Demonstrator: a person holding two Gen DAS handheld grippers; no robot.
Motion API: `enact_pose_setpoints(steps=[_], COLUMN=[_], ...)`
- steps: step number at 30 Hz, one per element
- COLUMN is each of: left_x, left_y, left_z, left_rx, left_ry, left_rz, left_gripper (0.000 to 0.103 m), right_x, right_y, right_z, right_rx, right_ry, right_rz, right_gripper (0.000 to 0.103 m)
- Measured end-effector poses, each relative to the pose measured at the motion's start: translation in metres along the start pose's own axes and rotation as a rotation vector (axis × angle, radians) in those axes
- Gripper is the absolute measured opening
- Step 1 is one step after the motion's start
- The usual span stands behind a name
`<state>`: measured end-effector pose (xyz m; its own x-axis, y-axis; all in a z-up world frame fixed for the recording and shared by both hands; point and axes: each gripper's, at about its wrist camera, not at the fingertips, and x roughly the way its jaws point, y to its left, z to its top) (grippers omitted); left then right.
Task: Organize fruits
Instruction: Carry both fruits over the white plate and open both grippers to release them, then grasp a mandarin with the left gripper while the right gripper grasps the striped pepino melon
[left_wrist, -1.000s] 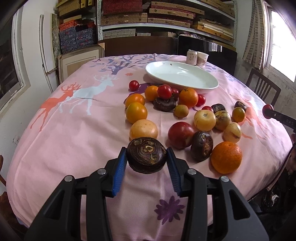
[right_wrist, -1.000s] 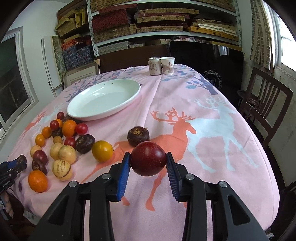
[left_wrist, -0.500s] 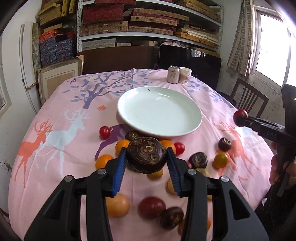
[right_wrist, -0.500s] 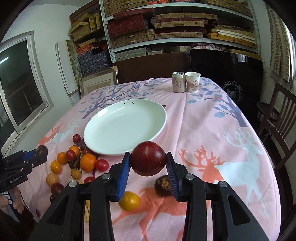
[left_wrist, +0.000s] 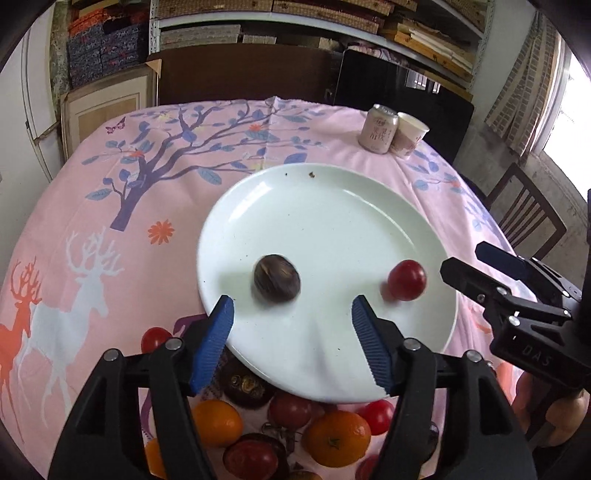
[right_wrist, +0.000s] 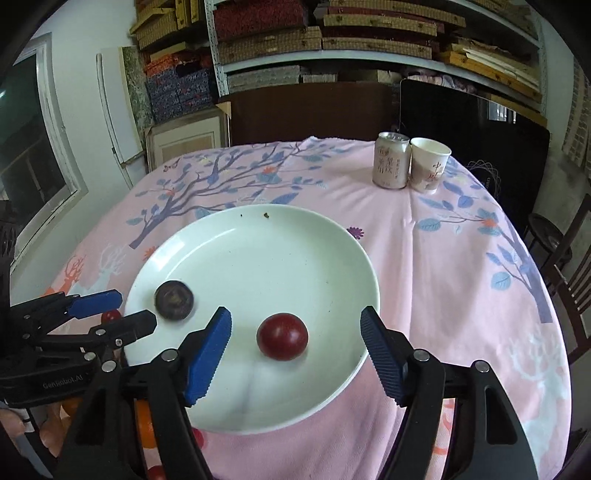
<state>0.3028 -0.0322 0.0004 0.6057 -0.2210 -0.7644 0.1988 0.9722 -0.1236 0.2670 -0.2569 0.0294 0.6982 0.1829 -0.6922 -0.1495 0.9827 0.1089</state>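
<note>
Dark brown fruit (left_wrist: 276, 282) and red fruit (right_wrist: 282, 336), both round, lying apart on white plate (left_wrist: 325, 206). Left gripper (left_wrist: 291, 314) spread wide, holding nothing; right gripper (right_wrist: 295, 325) likewise. Can (right_wrist: 391, 160), cup (right_wrist: 428, 170) beyond.

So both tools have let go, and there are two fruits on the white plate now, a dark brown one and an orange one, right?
Nearly. Both the left tool and the right tool are open, and the white plate holds two fruits, but beside the dark brown fruit lies a dark red fruit, not an orange one. The right wrist view shows it clearly.
</note>
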Motion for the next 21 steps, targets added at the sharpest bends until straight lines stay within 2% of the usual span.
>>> enact_pose_setpoints(steps=[2, 6, 10, 13, 21], left_x=[-0.027, -0.075, -0.114, -0.136, -0.152], left_y=[-0.006, -0.021, -0.04, -0.051, -0.047], left_z=[-0.011, -0.052, -0.11, -0.152, -0.231], left_rx=[0.016, 0.093, 0.2, 0.268, 0.252], left_ry=[-0.053, -0.118, -0.15, -0.152, -0.093], left_rz=[0.012, -0.008, -0.025, -0.04, -0.093], left_gripper=[0.078, 0.078, 0.078, 0.078, 0.078], right_x=[-0.02, -0.055, -0.088, -0.104, -0.109], right_y=[-0.003, -0.017, -0.036, -0.052, -0.077], right_z=[-0.01, -0.042, -0.085, -0.115, -0.166], right_rx=[-0.008, 0.018, 0.067, 0.124, 0.207], right_ry=[-0.027, -0.07, -0.113, -0.13, -0.116], right_rz=[-0.016, -0.016, 0.006, 0.011, -0.033], right_gripper=[0.075, 0.08, 0.084, 0.084, 0.084])
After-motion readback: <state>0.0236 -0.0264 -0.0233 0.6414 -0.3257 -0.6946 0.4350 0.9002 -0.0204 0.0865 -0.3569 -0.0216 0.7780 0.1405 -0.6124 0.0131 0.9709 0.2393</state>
